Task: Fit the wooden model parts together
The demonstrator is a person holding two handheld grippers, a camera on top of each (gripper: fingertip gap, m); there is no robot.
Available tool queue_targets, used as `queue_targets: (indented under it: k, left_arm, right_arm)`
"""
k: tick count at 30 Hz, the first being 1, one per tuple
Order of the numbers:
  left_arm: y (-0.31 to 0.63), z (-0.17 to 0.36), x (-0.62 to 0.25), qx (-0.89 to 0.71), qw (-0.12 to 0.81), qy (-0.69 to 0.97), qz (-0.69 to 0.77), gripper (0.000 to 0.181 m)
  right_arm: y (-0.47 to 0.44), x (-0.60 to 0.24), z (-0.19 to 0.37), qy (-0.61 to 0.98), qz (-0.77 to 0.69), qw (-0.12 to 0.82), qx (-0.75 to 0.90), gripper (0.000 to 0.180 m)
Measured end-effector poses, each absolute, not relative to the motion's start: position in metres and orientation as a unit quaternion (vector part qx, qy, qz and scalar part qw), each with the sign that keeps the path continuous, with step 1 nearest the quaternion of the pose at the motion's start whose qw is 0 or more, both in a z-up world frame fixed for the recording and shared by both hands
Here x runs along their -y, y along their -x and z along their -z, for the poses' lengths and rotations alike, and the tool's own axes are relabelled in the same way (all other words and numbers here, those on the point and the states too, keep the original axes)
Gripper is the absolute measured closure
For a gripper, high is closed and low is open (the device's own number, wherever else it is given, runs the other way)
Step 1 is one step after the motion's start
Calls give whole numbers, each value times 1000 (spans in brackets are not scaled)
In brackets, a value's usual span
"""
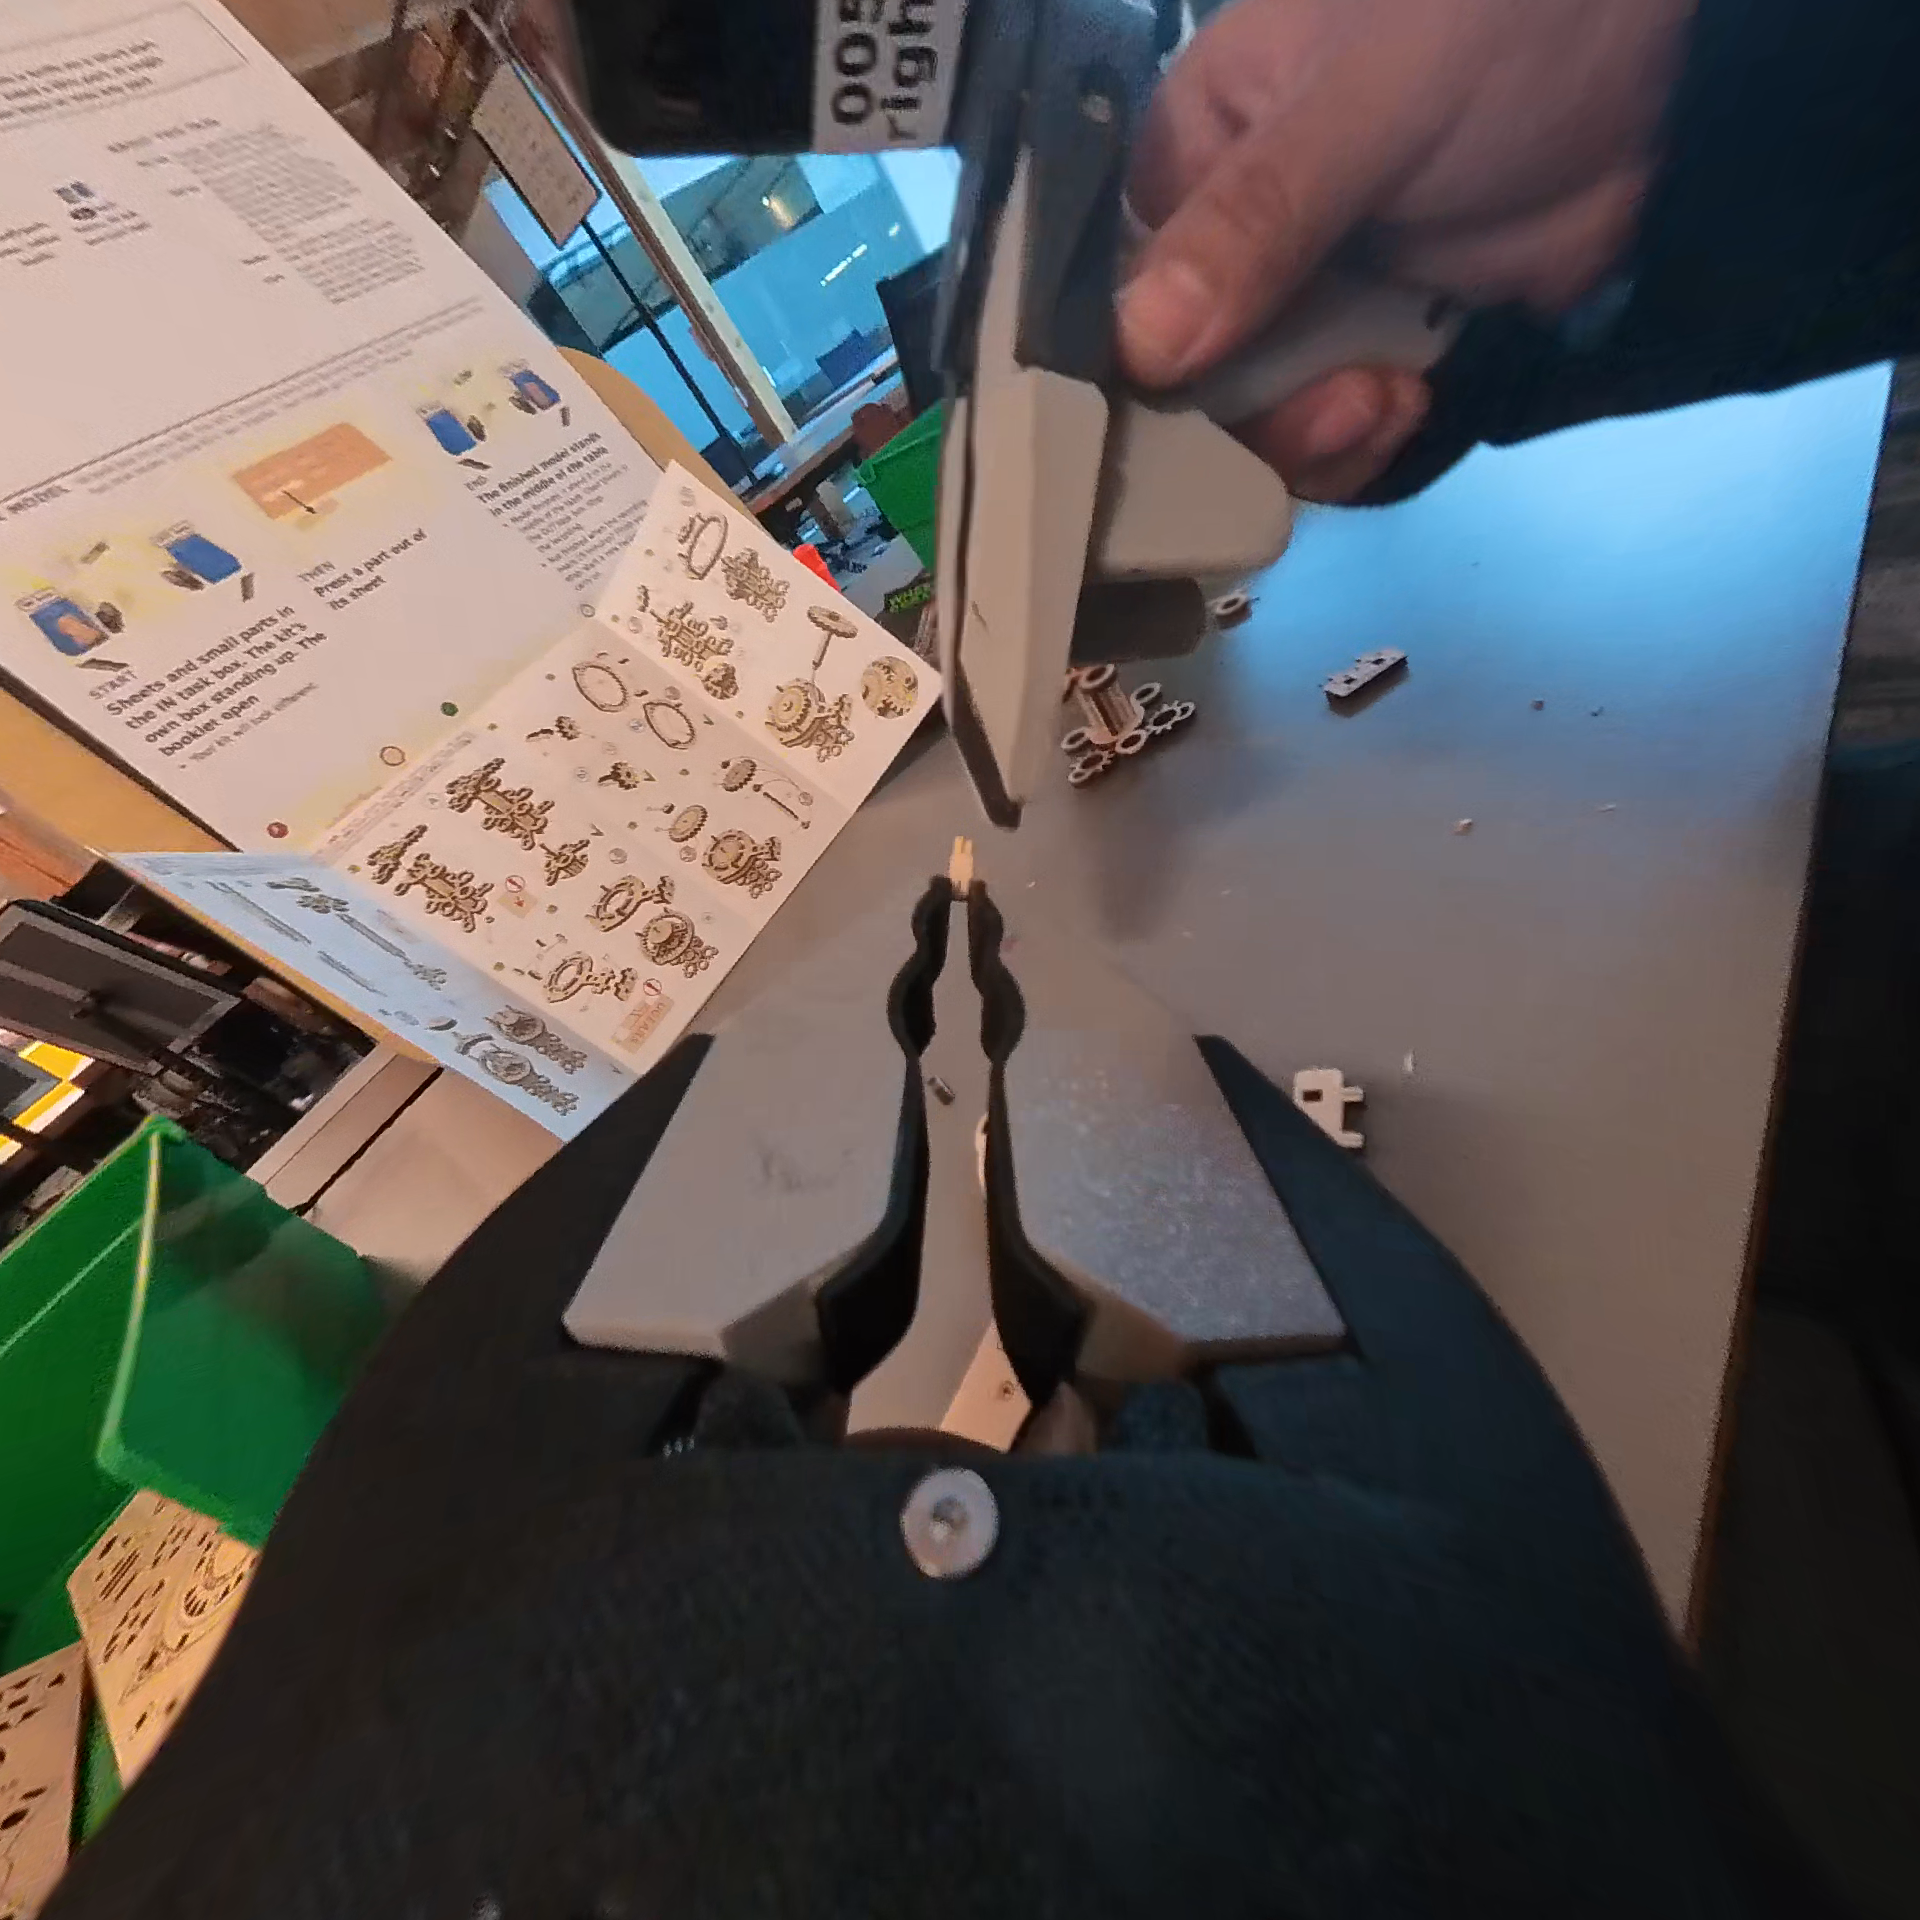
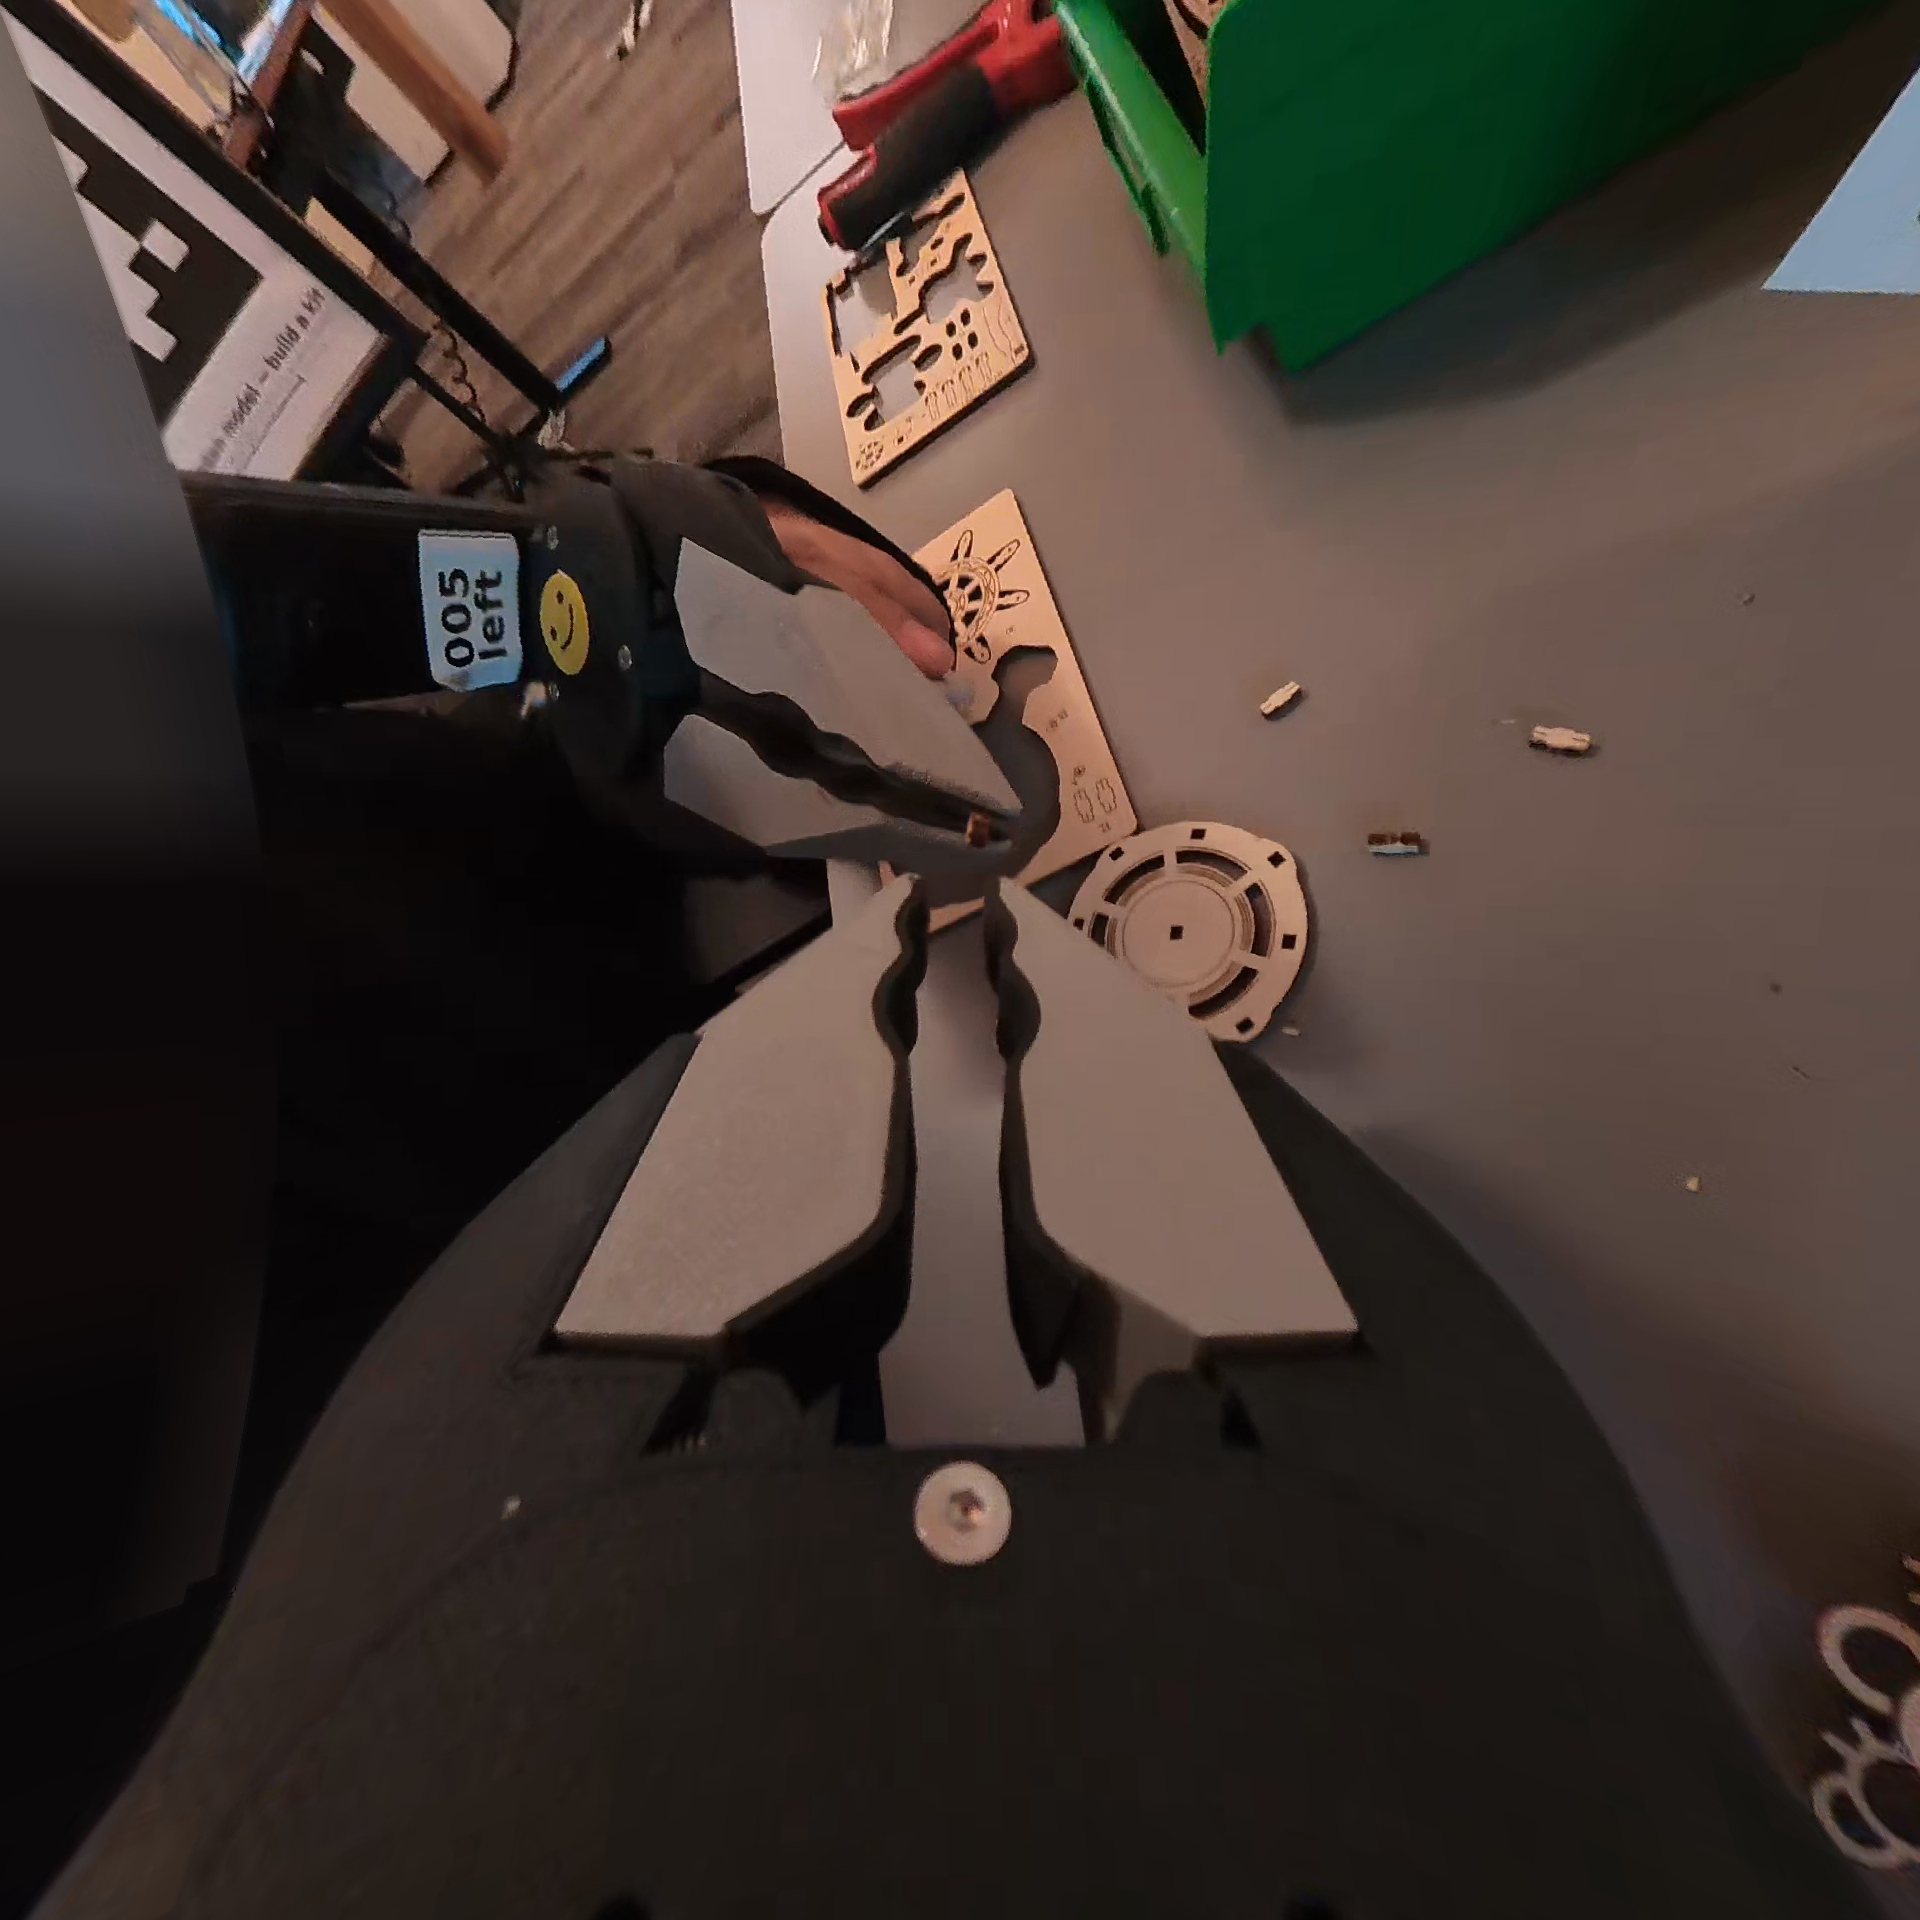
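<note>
My left gripper (image 1: 961, 896) is shut on a small pale wooden peg (image 1: 964, 862) that sticks out past its tips, held above the grey table (image 1: 1455, 935). In the right wrist view the left gripper (image 2: 992, 826) shows just beyond my right gripper (image 2: 958, 896), with the peg (image 2: 977, 828) at its tip. My right gripper is slightly open and empty; in the left wrist view its tips (image 1: 997, 805) hang just above the peg. A gear assembly (image 1: 1127, 717) lies behind it. A round slotted wooden disc (image 2: 1195, 925) lies right of both grippers.
A folded instruction booklet (image 1: 644, 790) and a printed sheet (image 1: 260, 416) stand at the left. Green bins (image 2: 1455, 156) (image 1: 125, 1351) hold part sheets. Punched wooden sheets (image 2: 925, 343) (image 2: 1039, 707), a red-and-black tool (image 2: 914, 114) and loose small parts (image 2: 1558, 740) (image 1: 1366, 670) lie about. Only a small space, under 4 cm, lies between the two pairs of fingers. From either gripper's tips it is about 9 cm to the round slotted wooden disc (image 2: 1195, 925). Both grippers' tips are roughly 20 cm from the gear assembly (image 1: 1127, 717).
</note>
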State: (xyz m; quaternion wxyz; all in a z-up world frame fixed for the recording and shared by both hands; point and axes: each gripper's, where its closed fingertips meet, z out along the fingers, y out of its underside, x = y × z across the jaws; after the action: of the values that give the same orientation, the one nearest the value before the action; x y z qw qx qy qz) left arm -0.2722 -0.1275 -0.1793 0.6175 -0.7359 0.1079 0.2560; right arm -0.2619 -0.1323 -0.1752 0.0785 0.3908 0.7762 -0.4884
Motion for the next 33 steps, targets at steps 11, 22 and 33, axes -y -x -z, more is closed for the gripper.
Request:
queue_targets:
  k: [11,22,33]
  left_arm:
    - [275,175,131,-95,628,726,-264,180]
    - [279,177,131,-91,617,730,-281,180]
    - [281,179,132,-101,598,726,-324,180]
  right_arm:
    - [274,142,171,-397,551,61,-732,179]
    - [279,142,173,-403,555,50,-726,180]
    - [273,135,173,-381,594,43,-707,170]
